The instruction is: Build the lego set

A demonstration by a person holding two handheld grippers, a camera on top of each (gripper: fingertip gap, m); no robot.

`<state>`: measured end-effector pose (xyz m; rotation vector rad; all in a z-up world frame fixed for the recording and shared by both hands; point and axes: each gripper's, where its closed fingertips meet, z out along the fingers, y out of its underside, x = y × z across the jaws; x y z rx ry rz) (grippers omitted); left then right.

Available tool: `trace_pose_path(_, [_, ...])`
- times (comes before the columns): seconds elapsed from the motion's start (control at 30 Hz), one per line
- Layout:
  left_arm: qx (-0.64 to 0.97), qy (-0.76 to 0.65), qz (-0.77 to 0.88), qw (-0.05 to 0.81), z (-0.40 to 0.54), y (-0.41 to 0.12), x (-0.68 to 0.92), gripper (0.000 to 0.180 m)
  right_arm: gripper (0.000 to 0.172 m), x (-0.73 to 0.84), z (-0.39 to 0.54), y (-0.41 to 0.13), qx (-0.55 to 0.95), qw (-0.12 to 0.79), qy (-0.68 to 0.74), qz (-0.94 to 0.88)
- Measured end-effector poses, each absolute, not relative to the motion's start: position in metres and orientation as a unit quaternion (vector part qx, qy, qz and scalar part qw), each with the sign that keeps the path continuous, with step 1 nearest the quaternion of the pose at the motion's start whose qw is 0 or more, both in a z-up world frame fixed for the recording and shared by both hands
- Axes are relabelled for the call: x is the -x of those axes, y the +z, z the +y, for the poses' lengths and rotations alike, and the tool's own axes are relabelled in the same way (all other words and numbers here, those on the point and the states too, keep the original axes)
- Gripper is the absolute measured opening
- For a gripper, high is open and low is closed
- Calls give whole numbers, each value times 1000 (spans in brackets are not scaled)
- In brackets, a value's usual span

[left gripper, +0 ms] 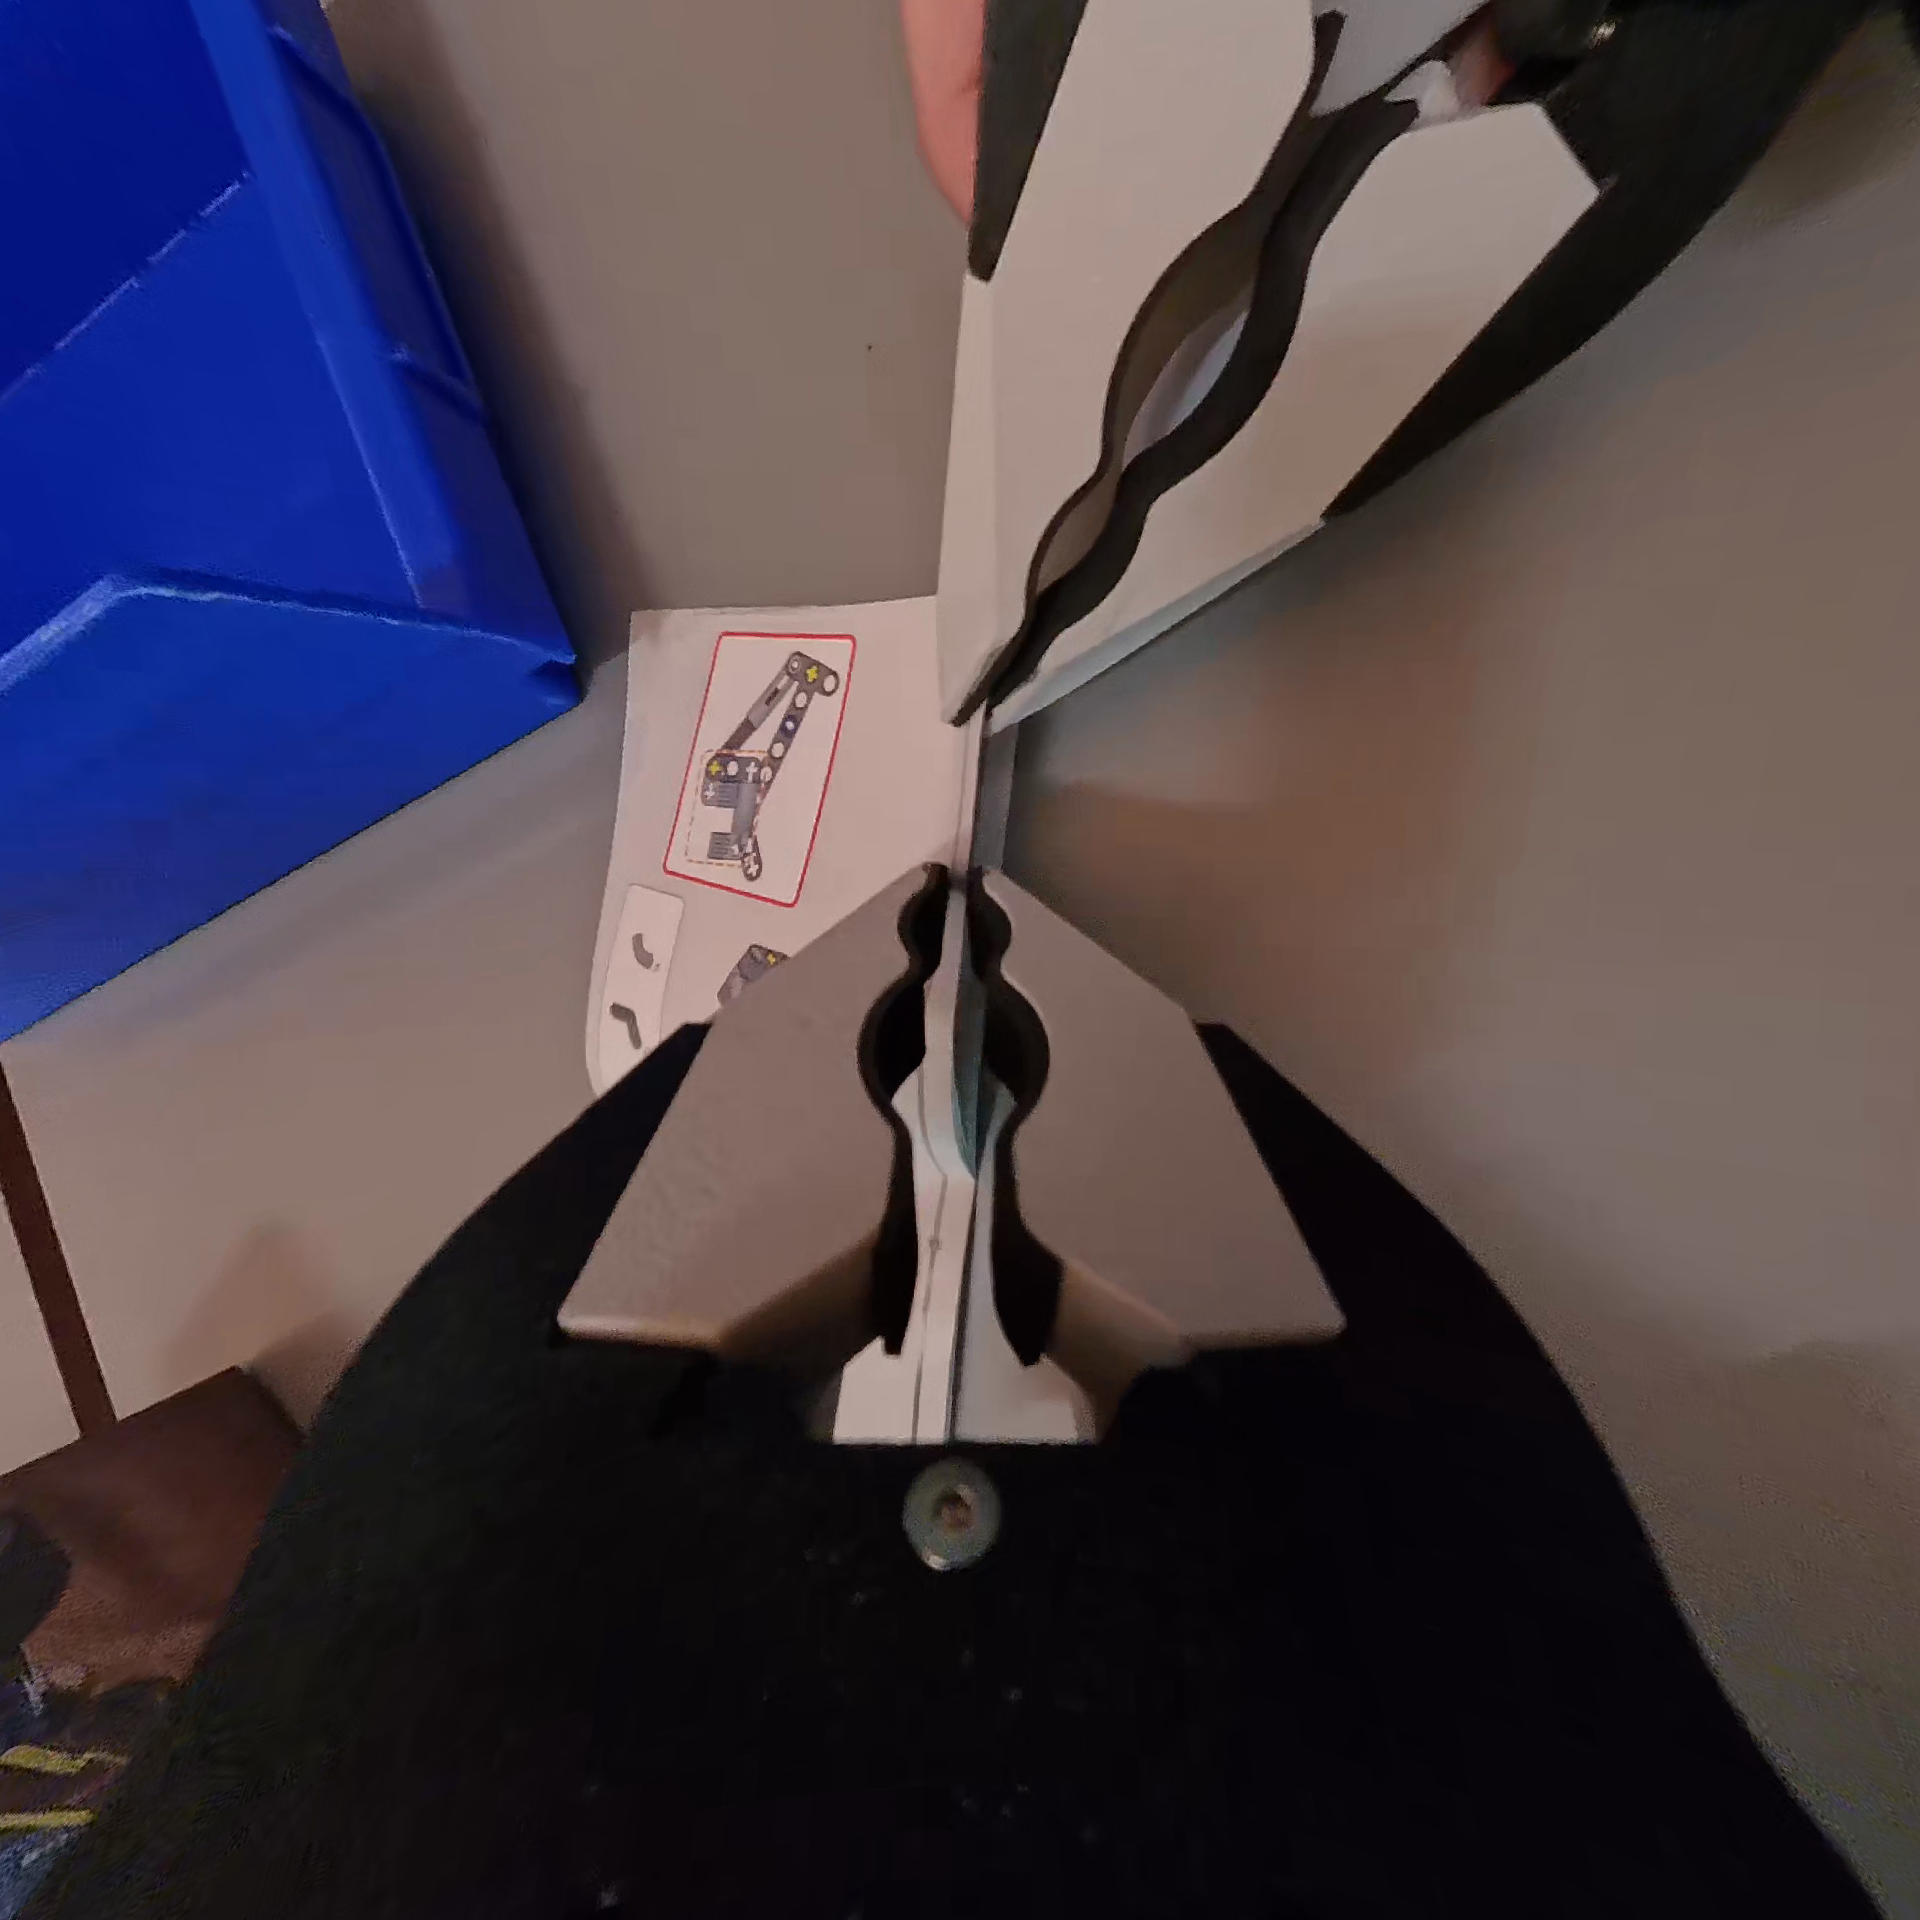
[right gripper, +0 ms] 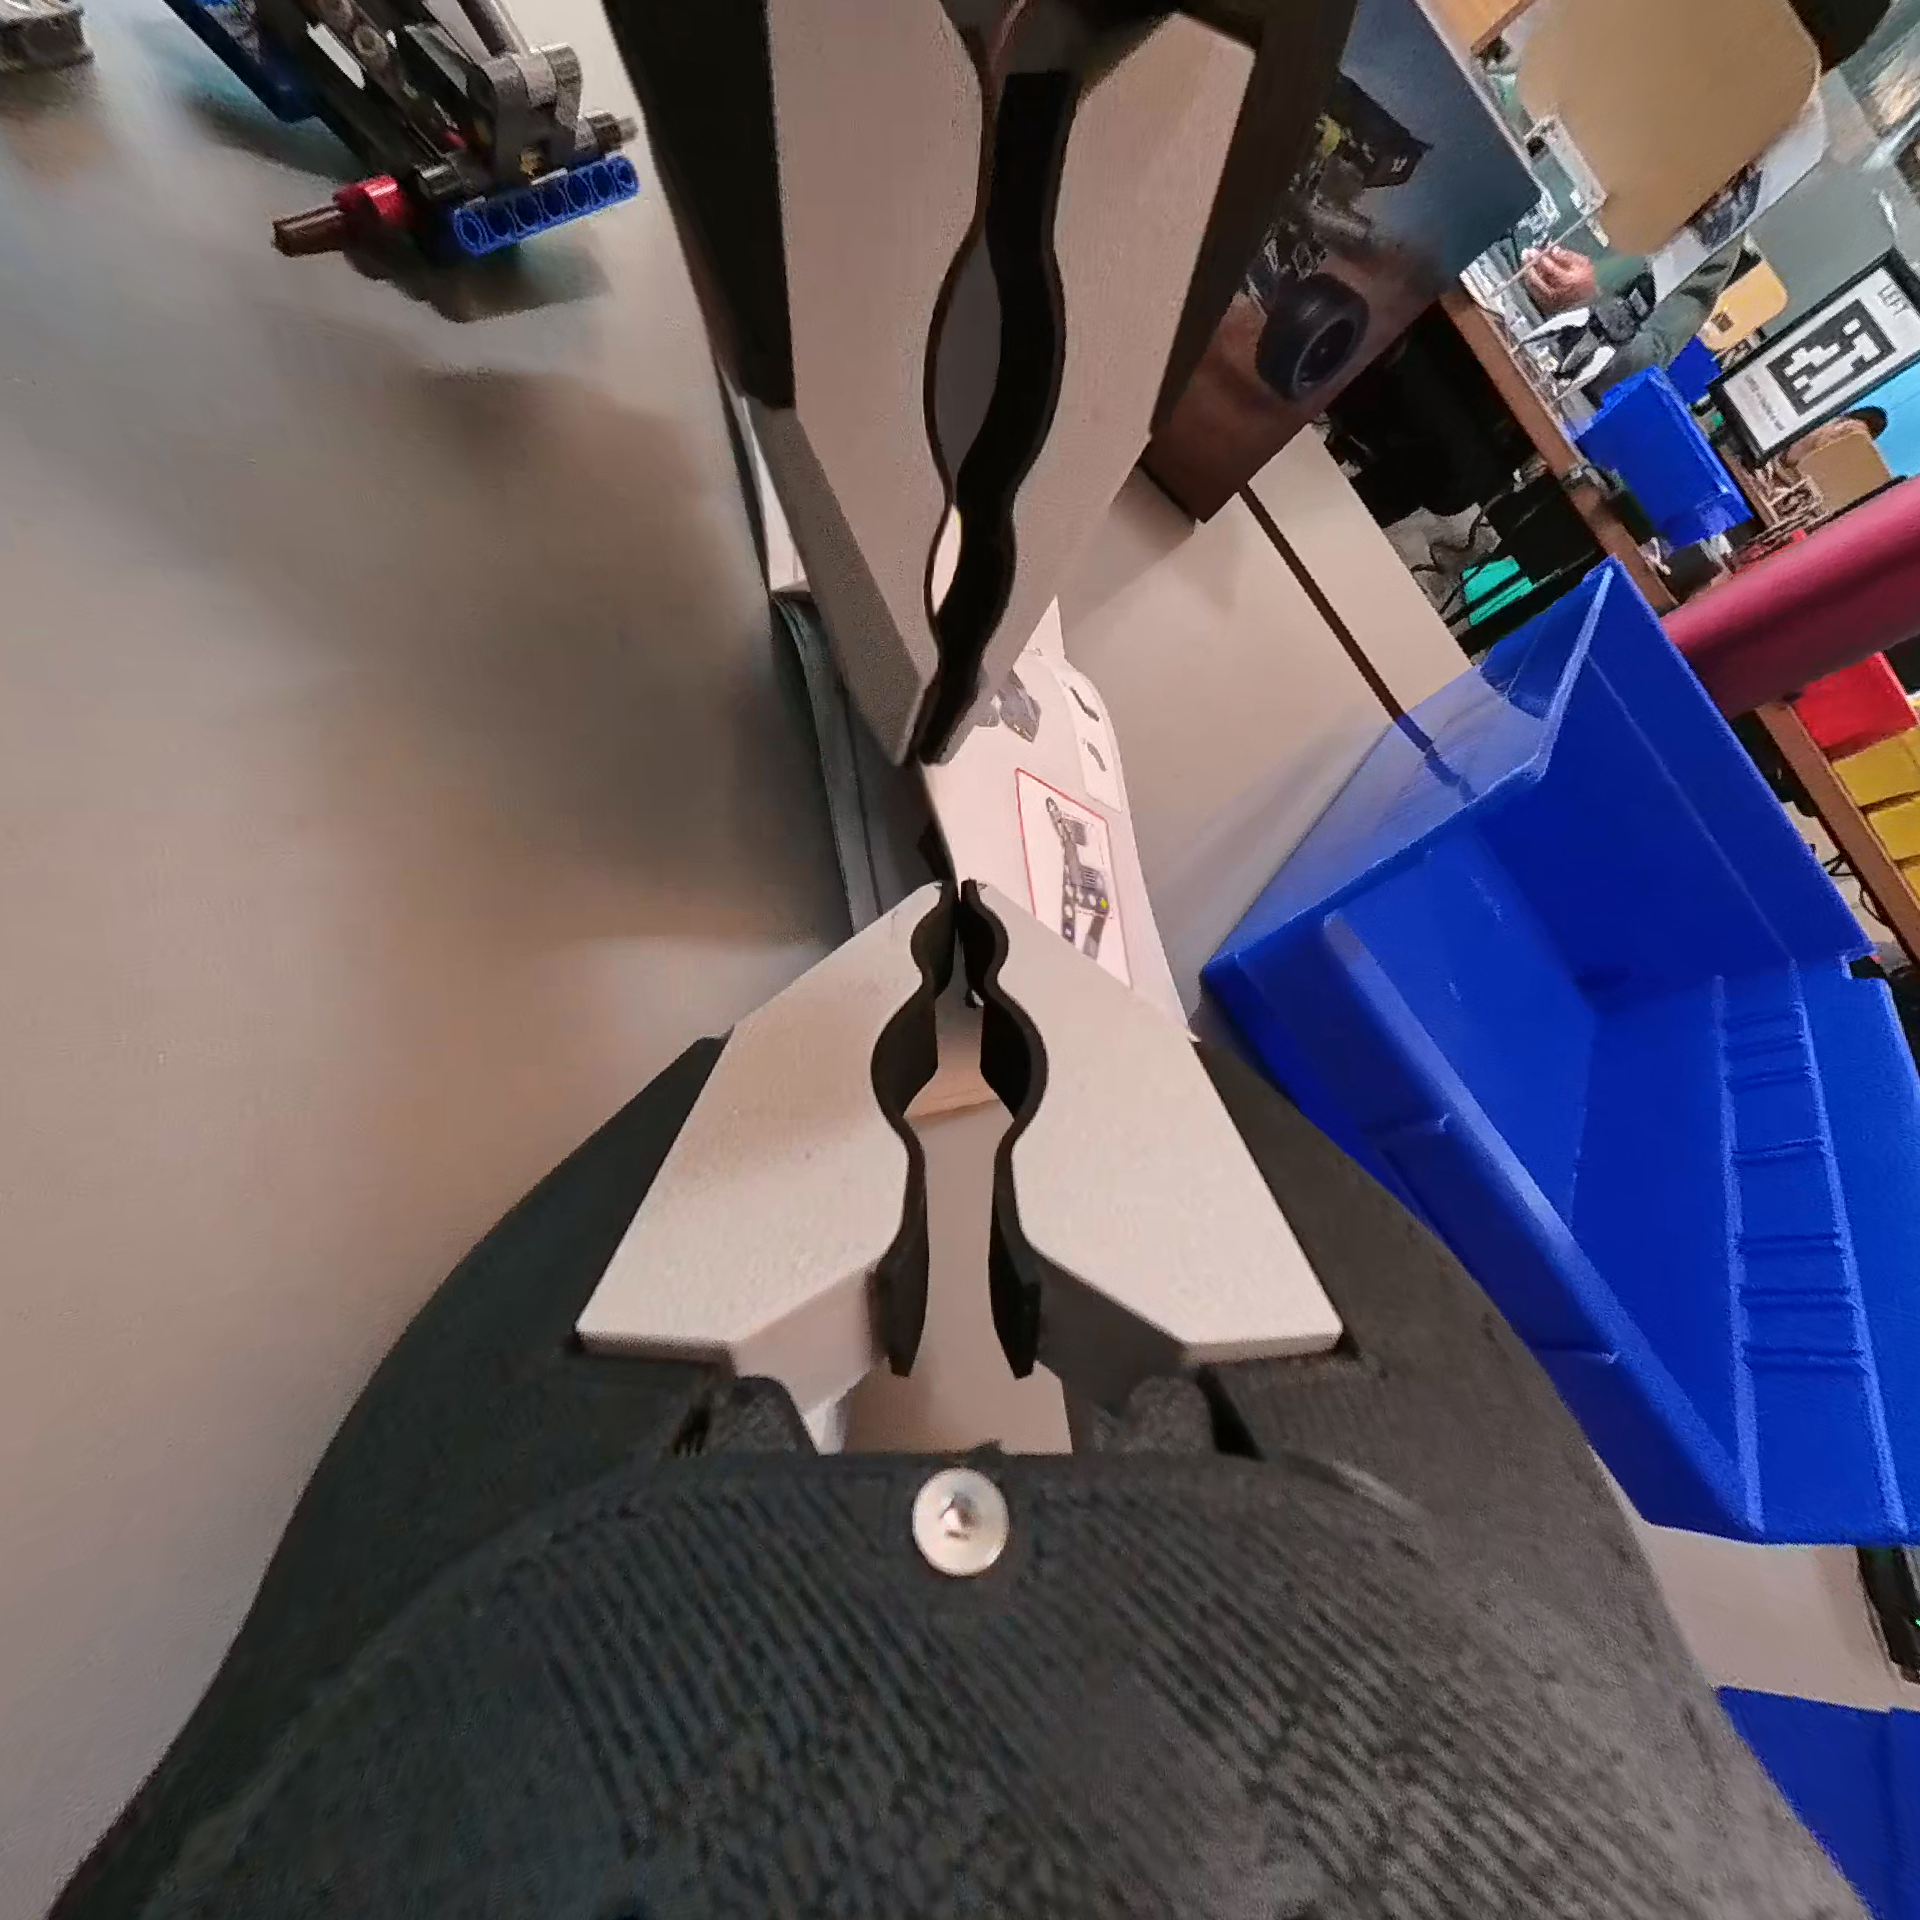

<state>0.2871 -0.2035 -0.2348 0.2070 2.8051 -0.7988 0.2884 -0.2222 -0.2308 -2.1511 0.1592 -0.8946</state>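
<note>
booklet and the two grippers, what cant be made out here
- Booklet: lower part hidden behind the left gripper in the left wrist view; small diagrams too blurred to read.
- Blue bin: cut off by the frame edge in both views.
- Brick model: top cut off, right wrist view.

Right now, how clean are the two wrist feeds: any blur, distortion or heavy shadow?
Left wrist view: booklet page fairly sharp, blue bin soft, table smeared, warm shadow patches; edges bend from the wide lens. Right wrist view: bin crisp, brick model and far shelves blurred, broad soft shadows on the table.
</note>
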Motion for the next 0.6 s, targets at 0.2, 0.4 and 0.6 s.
trace_pose_path(0.2, [-51, -262, 957, 116, -201, -231, -288, 9, 0, -288, -220, -229, 840, 412, -347, 64])
trace_pose_path(0.4, [-39, -256, 957, 133, -195, -226, -287, 10, 0, -287, -219, -233, 843, 413, -339, 61])
trace_pose_path(0.6, [-15, -257, 953, 158, -189, -222, -295, 7, 0, -287, -218, -230, 837, 425, -339, 64])
